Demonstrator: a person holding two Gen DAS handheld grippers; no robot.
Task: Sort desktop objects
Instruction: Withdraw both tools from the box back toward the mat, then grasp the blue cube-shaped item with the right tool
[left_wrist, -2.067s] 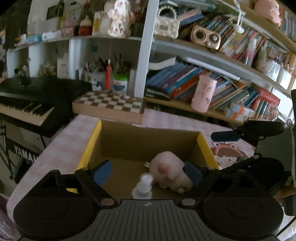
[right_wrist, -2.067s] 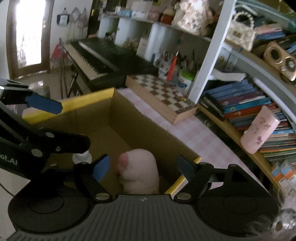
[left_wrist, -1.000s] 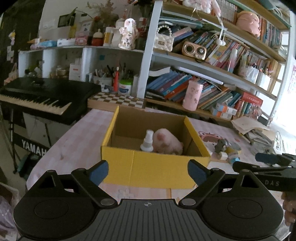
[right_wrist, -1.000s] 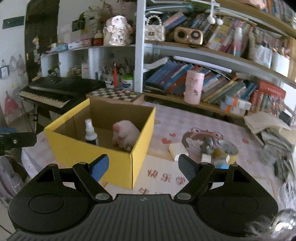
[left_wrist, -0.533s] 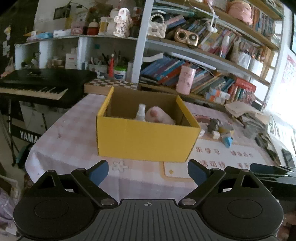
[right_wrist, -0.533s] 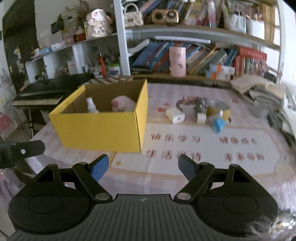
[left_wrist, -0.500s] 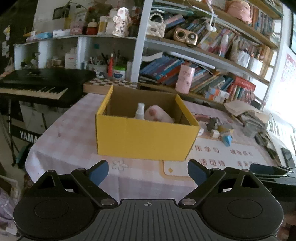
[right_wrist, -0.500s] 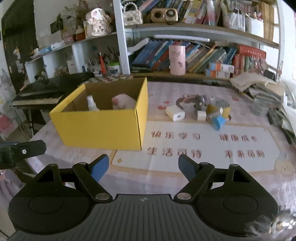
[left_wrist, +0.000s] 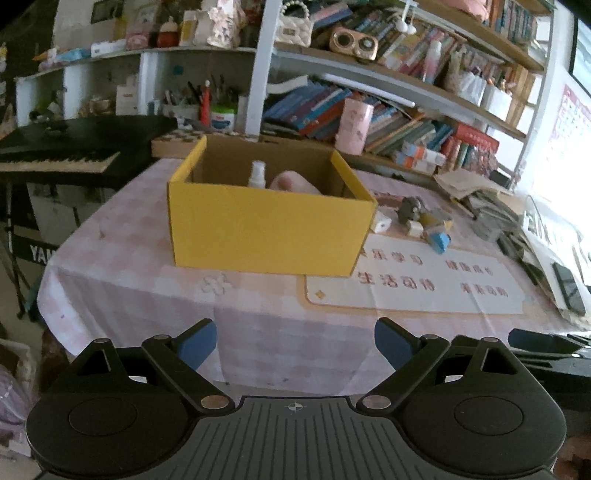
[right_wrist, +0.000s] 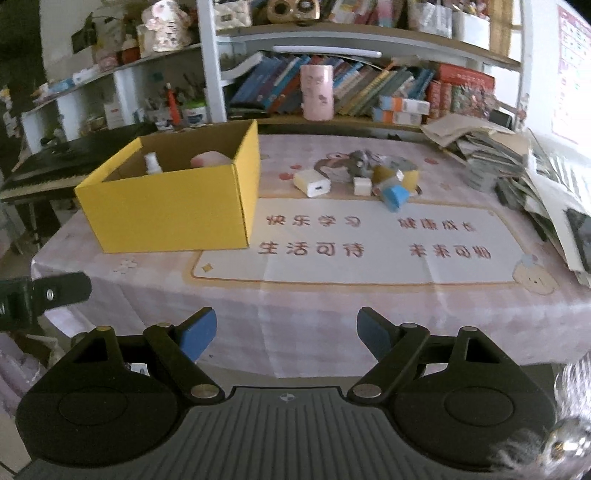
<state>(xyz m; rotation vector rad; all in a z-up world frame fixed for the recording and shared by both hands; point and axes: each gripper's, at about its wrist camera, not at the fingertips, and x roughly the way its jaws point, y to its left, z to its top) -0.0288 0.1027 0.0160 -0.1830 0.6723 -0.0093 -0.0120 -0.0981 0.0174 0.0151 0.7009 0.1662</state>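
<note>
A yellow cardboard box (left_wrist: 266, 229) (right_wrist: 173, 210) stands on the table's left part, holding a white spray bottle (left_wrist: 257, 174) (right_wrist: 152, 163) and a pink plush toy (left_wrist: 291, 183) (right_wrist: 208, 160). Right of the box lie a white charger (right_wrist: 312, 183), a grey toy (right_wrist: 357, 161), a yellow tape roll (right_wrist: 397, 173), a small white cube (right_wrist: 361, 185) and a blue block (right_wrist: 395, 195) (left_wrist: 439, 240). My left gripper (left_wrist: 295, 341) hangs open before the table's front edge. My right gripper (right_wrist: 286, 332) is empty too, its jaws opening.
A printed mat (right_wrist: 354, 243) covers the pink checked tablecloth (left_wrist: 122, 251). Stacked papers (right_wrist: 491, 155) crowd the right end. Bookshelves (right_wrist: 369, 85) and a pink cup (right_wrist: 316, 92) stand behind; a black keyboard (left_wrist: 62, 151) is at the left.
Both grippers have drawn back from over the box and sunk to the table's front edge. The box and the loose items now lie farther away; nothing on the table moved.
</note>
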